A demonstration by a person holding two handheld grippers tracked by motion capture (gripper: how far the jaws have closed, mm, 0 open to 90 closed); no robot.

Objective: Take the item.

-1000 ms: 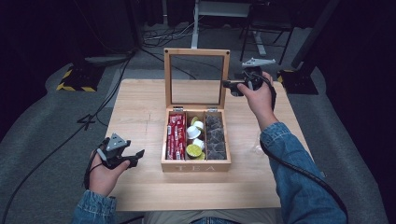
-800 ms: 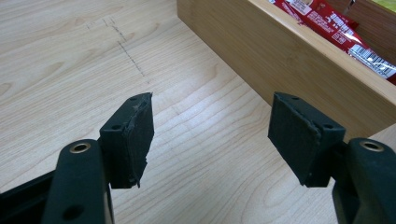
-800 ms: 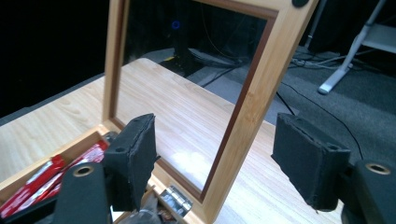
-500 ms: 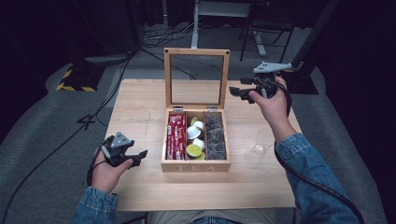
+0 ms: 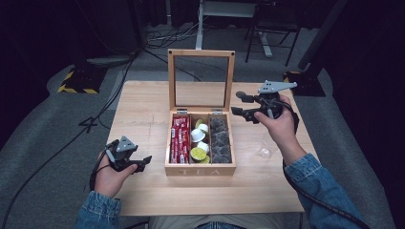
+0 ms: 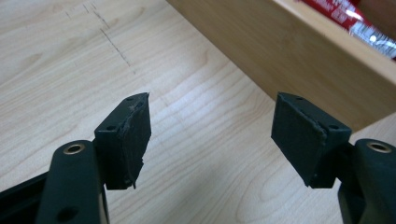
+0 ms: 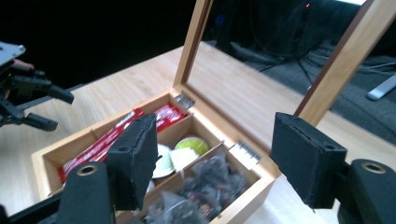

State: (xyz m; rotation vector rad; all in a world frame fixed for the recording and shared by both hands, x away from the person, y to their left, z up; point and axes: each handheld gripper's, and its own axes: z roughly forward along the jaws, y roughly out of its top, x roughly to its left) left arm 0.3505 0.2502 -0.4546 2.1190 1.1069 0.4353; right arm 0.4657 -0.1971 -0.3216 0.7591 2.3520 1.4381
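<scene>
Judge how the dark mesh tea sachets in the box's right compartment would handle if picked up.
The dark pyramid-shaped mesh tea sachets look thin-walled and crumpled, so they would probably squash rather than stay stiff. They seem light for their size. Piled loosely in the wooden tea box, neighbours might snag and lift along with one.

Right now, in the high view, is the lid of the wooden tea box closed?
No, the lid stands upright and open behind the tea box, so the red packets inside it are visible.
</scene>
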